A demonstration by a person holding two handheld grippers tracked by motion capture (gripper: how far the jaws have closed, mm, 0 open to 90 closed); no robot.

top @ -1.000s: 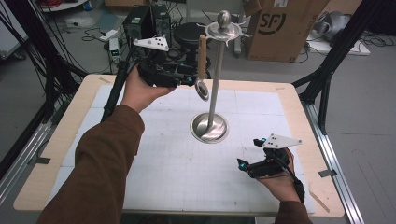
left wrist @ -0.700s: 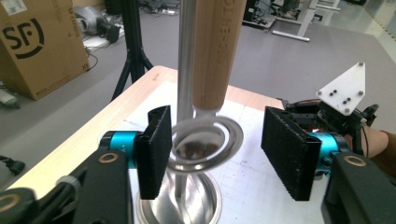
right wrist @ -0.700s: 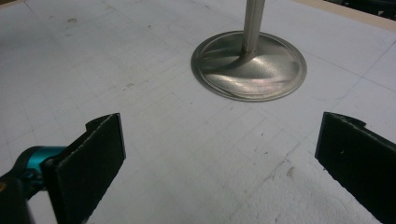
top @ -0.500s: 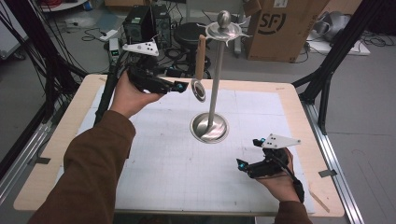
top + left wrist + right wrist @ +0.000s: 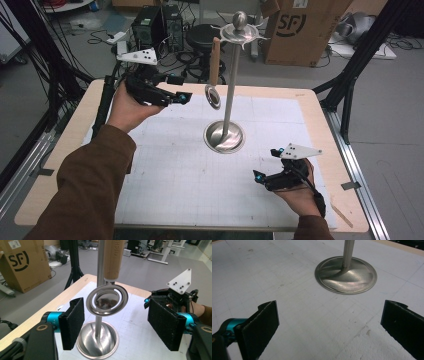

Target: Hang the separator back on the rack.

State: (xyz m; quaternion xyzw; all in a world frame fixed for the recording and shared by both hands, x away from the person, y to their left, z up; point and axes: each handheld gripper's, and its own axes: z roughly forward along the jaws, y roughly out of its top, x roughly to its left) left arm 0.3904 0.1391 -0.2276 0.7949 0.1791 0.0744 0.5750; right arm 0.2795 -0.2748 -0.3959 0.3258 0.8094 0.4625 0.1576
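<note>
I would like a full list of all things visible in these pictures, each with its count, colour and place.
utensil stand: one, silver metal, round base at the middle of the mat, pole upright with a knob on top.
hanging utensil: one, wooden handle with a metal ring head, hanging from the top of the stand, left of the pole.
grid mat: one, white, covering most of the table.
table: one, light wood, its rim showing around the mat.
cardboard box: one, brown, on the floor behind the table.
stool: one, black, on the floor behind the table.
left tool: one, black, jaws just opening, apart from the utensil.
right tool: one, black, open, low over the mat.
</note>
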